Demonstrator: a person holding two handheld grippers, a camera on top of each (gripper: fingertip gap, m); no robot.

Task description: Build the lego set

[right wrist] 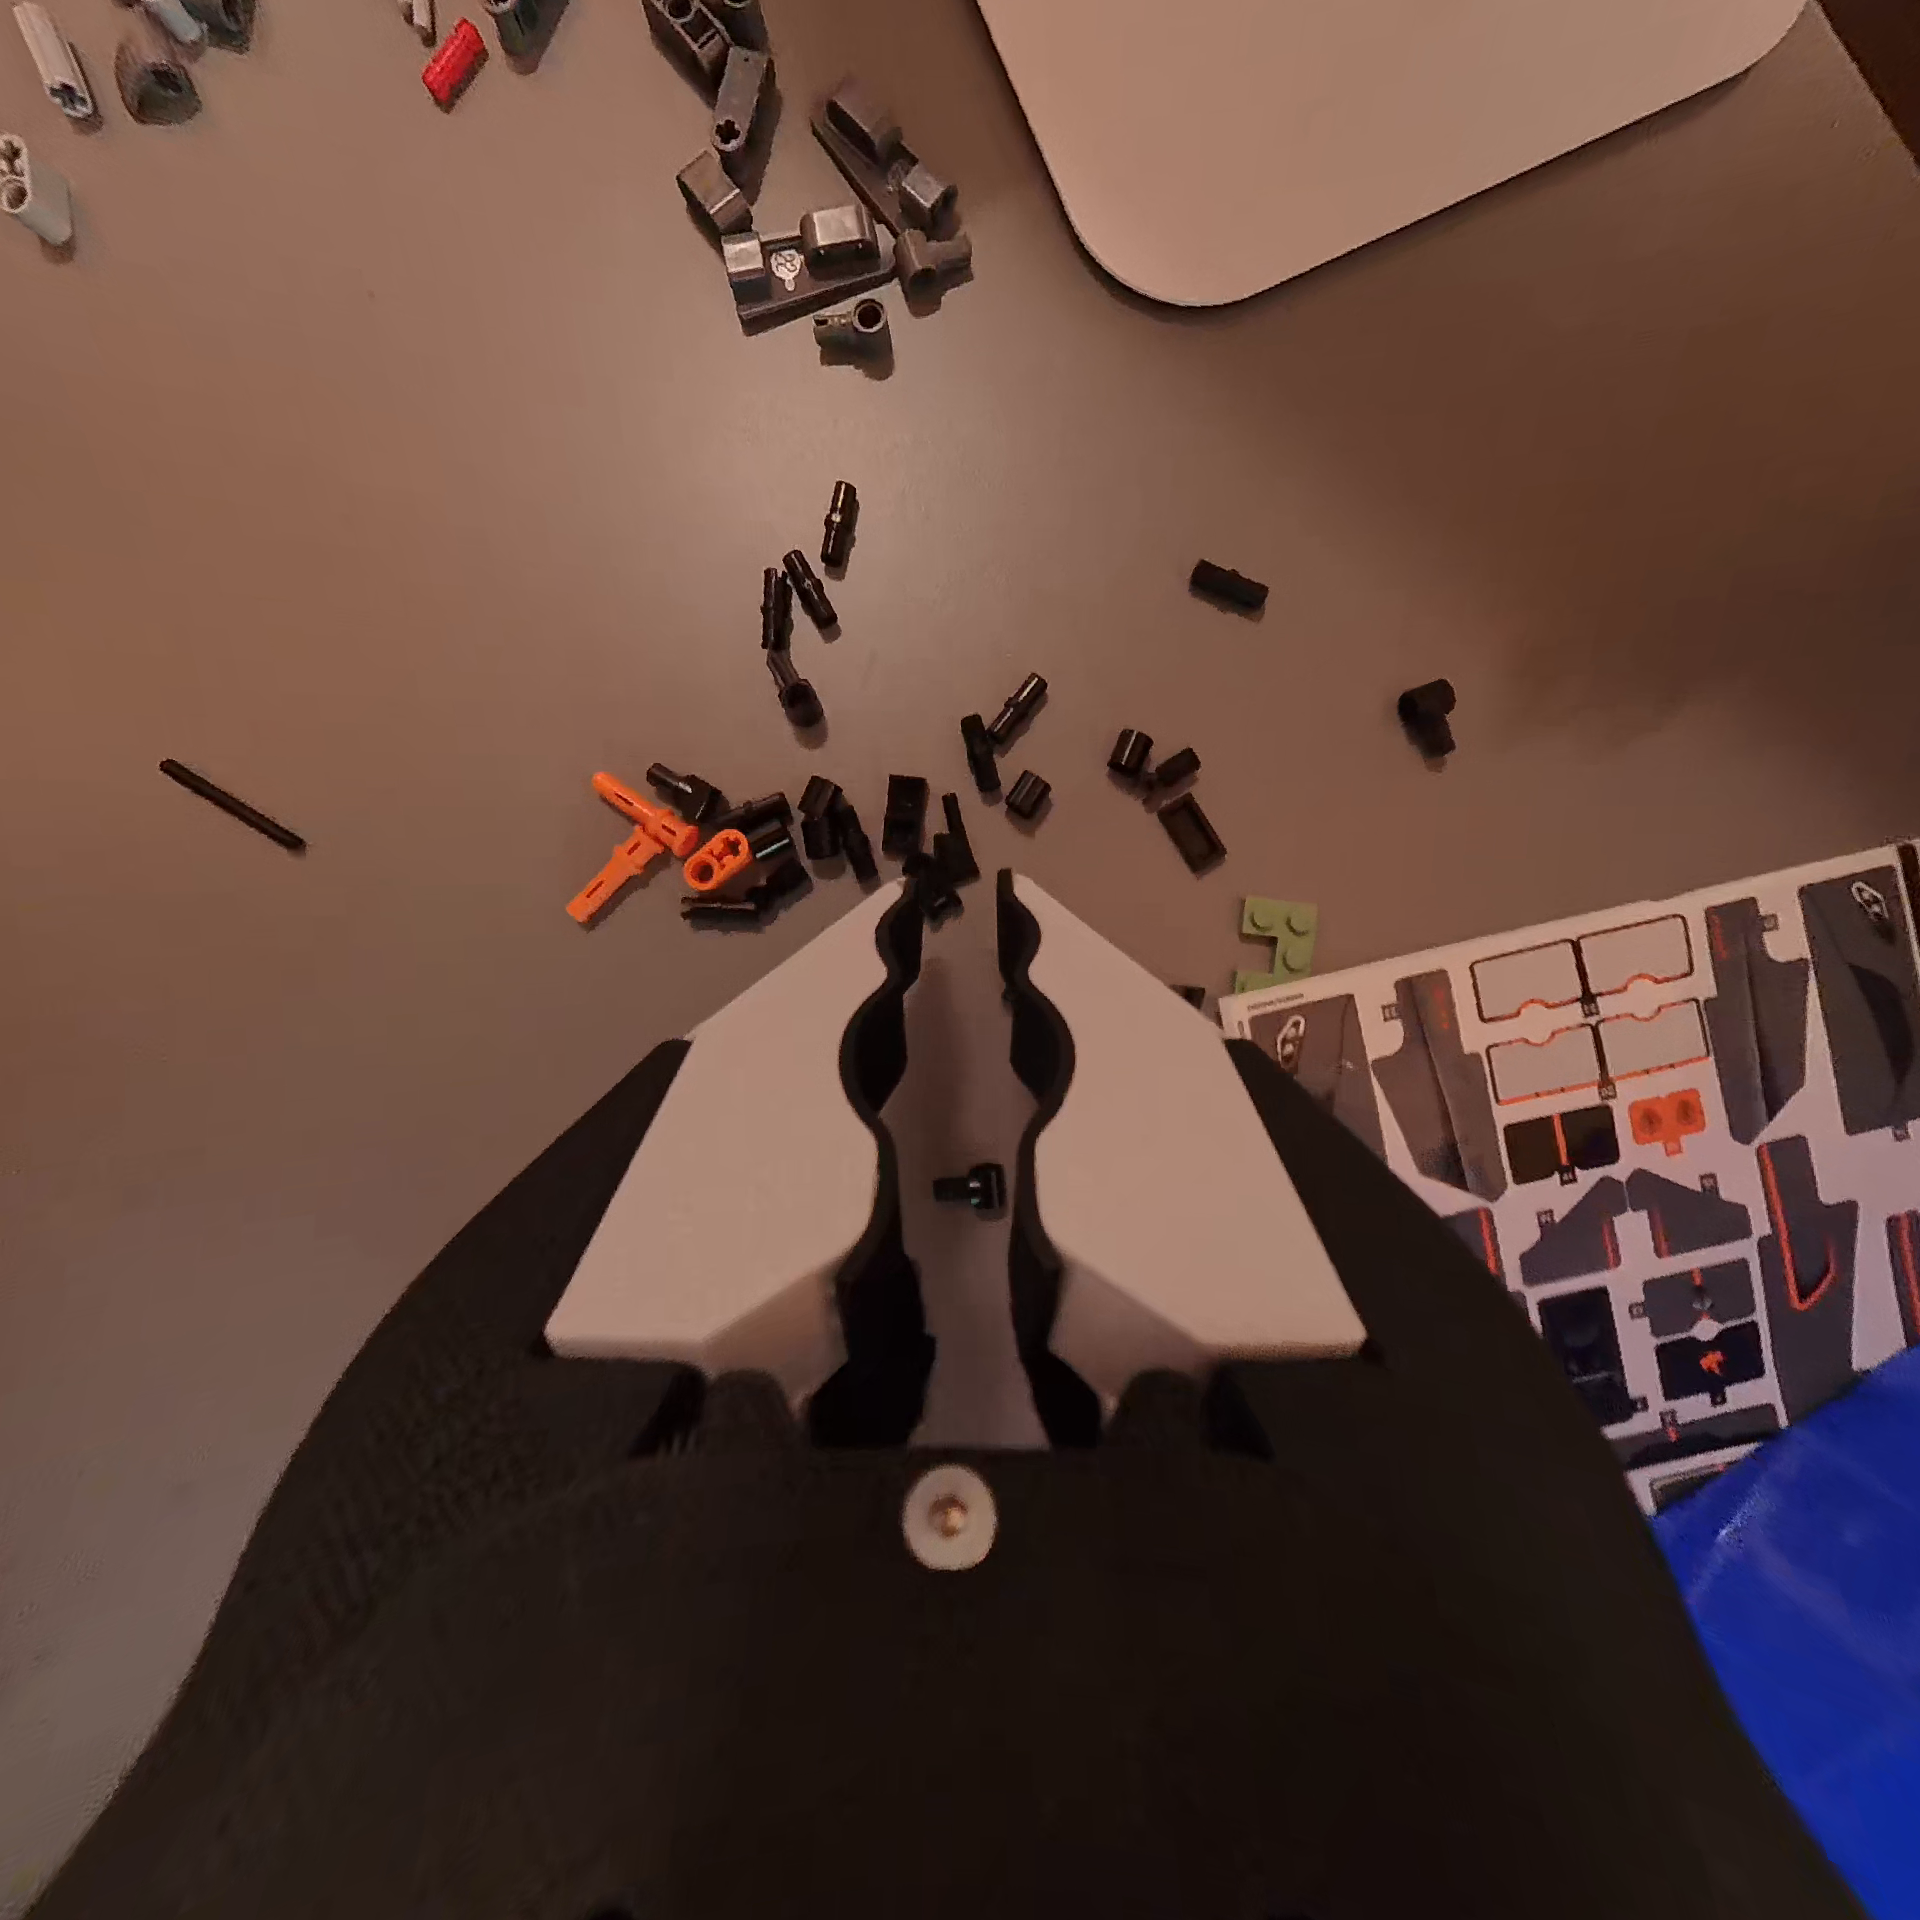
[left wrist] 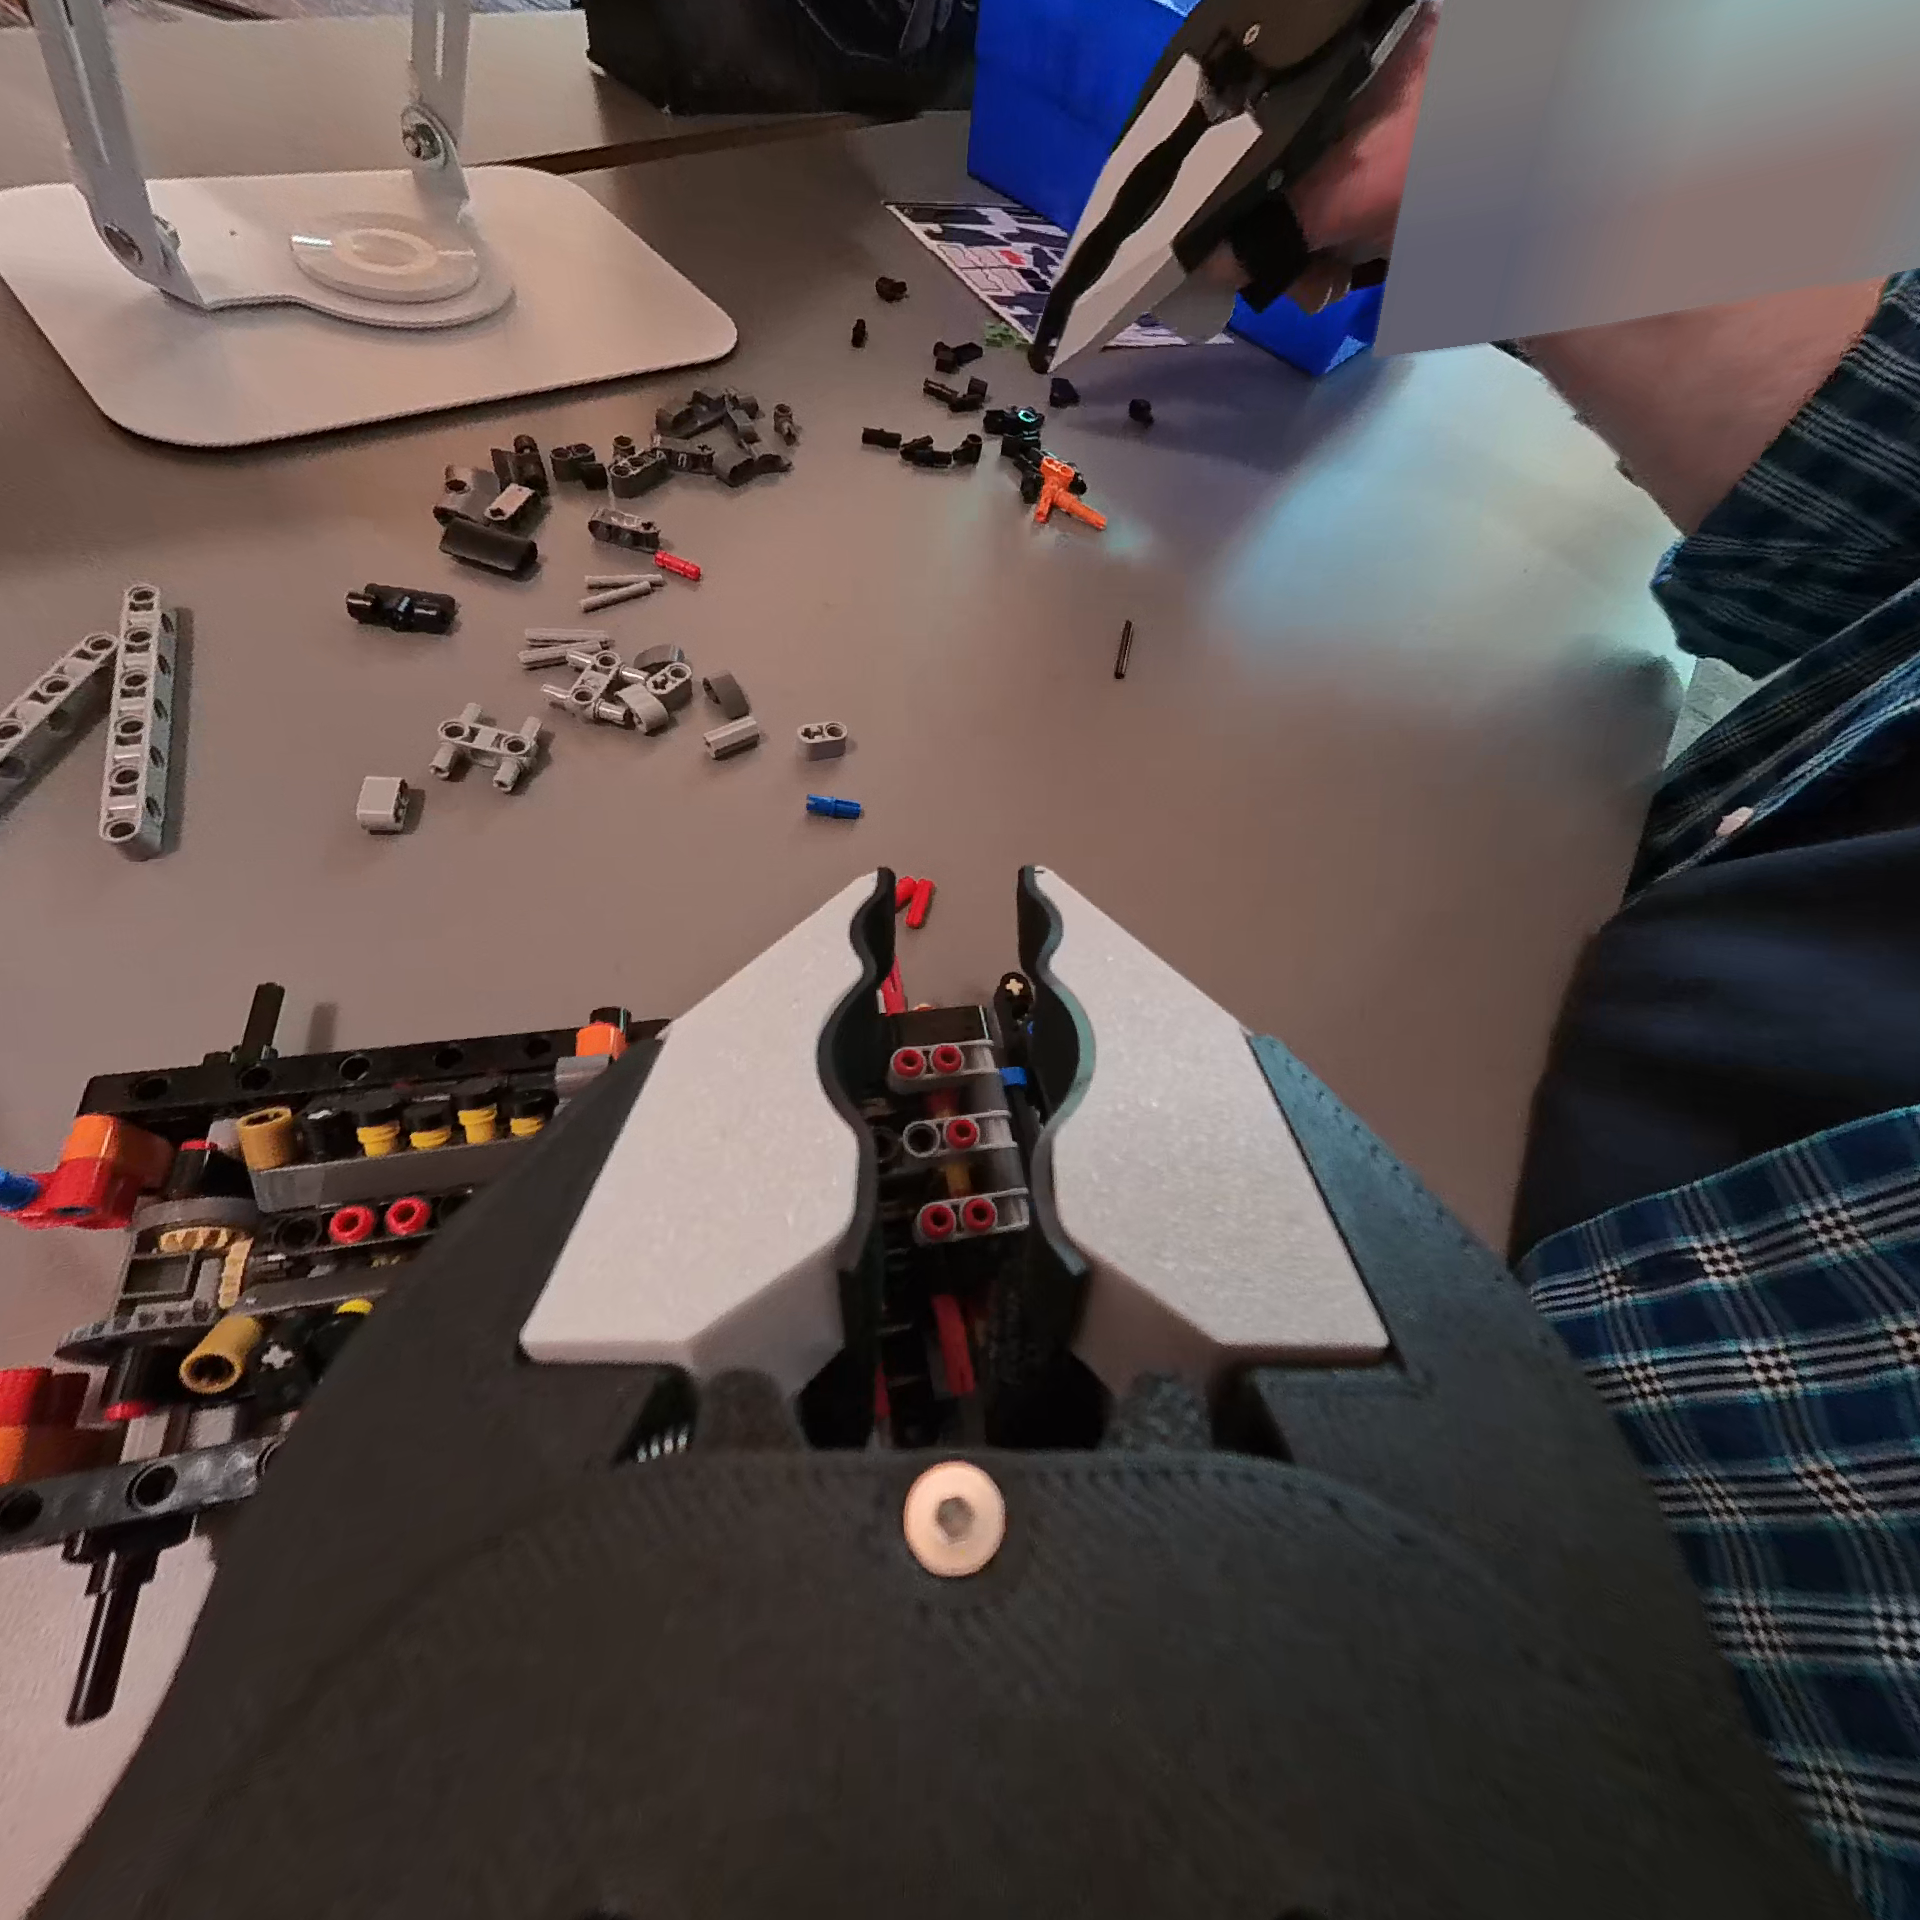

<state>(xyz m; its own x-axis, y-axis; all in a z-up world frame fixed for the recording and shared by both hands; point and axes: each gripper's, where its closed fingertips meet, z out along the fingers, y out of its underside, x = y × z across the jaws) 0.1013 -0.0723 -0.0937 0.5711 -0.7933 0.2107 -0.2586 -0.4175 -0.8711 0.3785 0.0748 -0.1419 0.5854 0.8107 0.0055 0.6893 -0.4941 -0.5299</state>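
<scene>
My left gripper (left wrist: 956,883) clamps the half-built, multicoloured plastic Lego chassis (left wrist: 312,1195); my right gripper (right wrist: 951,883) is down among loose black plastic pins (right wrist: 935,831).

The chassis sits near and left on the grey-brown table (left wrist: 1039,727), its end between my left fingers. My right jaws are slightly apart, tips at the pile; I cannot tell whether they pinch a pin. Orange pins (right wrist: 634,842) lie left, a printed sticker sheet (right wrist: 1610,1143) right.

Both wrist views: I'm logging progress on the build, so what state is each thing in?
Left gripper: partly closed around the model.
Model: part-built, lying on the table.
Right gripper: open, tips down among the black pins.
Black pins: loose, scattered.
Orange pins: loose, crossed.
Sticker sheet: flat, partly under the blue bag.
</scene>
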